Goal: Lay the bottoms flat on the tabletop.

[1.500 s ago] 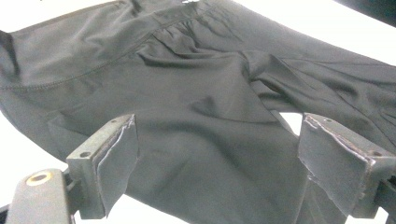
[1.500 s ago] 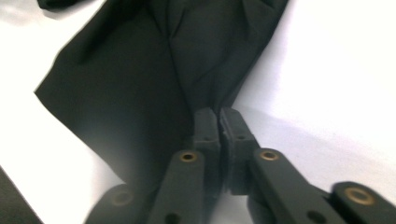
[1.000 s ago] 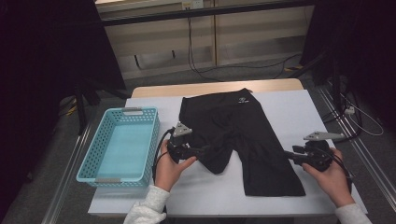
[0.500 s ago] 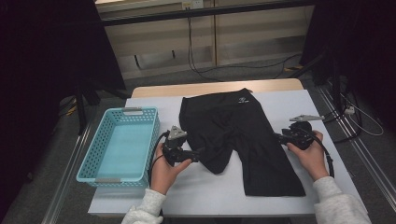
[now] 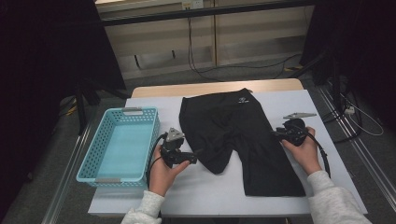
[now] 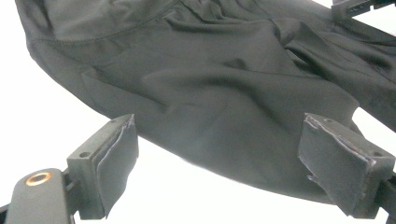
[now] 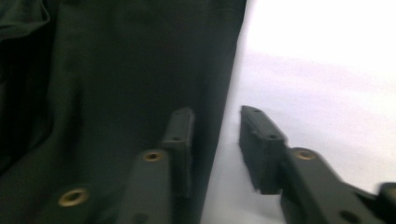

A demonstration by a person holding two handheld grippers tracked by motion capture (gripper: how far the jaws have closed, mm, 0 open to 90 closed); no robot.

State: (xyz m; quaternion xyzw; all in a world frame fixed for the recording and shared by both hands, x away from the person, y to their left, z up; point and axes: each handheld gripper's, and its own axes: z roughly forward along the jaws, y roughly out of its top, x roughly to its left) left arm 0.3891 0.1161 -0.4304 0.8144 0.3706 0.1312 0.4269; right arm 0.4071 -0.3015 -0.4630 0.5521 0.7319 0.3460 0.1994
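Note:
A pair of black shorts lies flat on the white table, waistband toward the far side. My left gripper is open beside the shorts' left leg hem; in the left gripper view the dark fabric spreads just beyond the wide-apart jaws of that gripper. My right gripper sits at the right edge of the shorts. Its jaws have just been closing. In the right gripper view the fabric edge runs between the narrow jaws of that gripper, and a gap still shows.
A light blue plastic basket stands empty at the table's left side. Bare white tabletop lies in front of the shorts and to their right. Cables and dark stands sit on the floor beyond the table.
My right hand has moved away from the front right of the table, leftward and farther up, to the shorts' right edge. The left hand has stayed where it was.

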